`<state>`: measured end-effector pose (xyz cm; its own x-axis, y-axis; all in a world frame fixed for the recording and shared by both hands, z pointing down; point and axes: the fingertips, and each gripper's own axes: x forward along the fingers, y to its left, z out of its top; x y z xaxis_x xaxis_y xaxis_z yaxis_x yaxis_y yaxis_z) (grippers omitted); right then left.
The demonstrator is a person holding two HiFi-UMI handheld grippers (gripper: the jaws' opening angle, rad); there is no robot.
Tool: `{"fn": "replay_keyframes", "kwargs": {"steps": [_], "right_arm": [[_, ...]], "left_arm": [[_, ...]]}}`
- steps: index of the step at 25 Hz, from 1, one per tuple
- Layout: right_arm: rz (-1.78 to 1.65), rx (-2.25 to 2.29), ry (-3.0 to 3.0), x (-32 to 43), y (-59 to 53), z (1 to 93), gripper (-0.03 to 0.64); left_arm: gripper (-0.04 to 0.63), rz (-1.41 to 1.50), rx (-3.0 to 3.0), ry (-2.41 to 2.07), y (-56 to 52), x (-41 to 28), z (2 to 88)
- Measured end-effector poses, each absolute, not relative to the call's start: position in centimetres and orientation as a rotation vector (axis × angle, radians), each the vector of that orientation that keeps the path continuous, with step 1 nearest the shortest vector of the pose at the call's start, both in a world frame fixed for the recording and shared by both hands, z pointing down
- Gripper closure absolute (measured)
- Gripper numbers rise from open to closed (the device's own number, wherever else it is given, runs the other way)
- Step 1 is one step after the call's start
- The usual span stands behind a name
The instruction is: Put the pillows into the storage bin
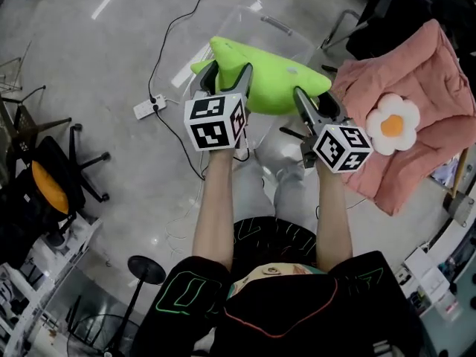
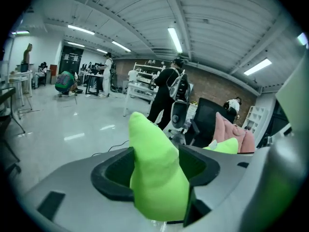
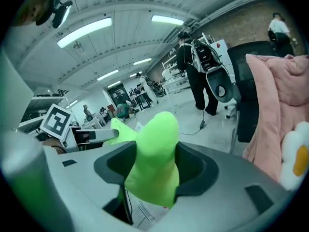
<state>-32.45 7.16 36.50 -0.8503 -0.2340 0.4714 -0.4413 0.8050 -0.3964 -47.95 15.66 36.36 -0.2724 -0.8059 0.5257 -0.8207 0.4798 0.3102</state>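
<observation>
Left gripper: jaws pinched on the left corner of the green pillow.
Right gripper: jaws pinched on the pillow's right corner.
Green pillow: held off the floor between both grippers, overlapping the near edge of the clear storage bin in the head view.
Egg-shaped pillow: lies mid-way along the pink blanket, right of the bin.

The green pillow blocks most of the clear bin, and what's inside can't be seen. The pink blanket runs off the right edge. Over in the left gripper view, the far-off people are too small to make out.
</observation>
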Motion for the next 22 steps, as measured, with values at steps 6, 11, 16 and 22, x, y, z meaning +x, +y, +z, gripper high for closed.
{"fn": "replay_keyframes", "kwargs": {"steps": [6, 11, 16, 22], "right_arm": [[0.776, 0.637, -2.545, -34.7, 6.4, 38.9, 0.379], [0.745, 0.648, -2.547, -34.4, 6.0, 38.8, 0.439], [0.717, 0.733, -2.547, -32.2, 5.1, 39.0, 0.583], [0.735, 0.803, -2.587, -28.2, 2.7, 38.1, 0.614]], "left_arm": [[0.387, 0.034, 1.294, -2.096, 18.7, -50.3, 39.4], [0.496, -0.013, 1.313, -2.061, 18.3, -49.9, 40.1], [0.603, -0.034, 1.387, -2.031, 16.5, -48.4, 40.2], [0.603, -0.034, 1.598, -1.930, 11.1, -43.6, 38.3]]}}
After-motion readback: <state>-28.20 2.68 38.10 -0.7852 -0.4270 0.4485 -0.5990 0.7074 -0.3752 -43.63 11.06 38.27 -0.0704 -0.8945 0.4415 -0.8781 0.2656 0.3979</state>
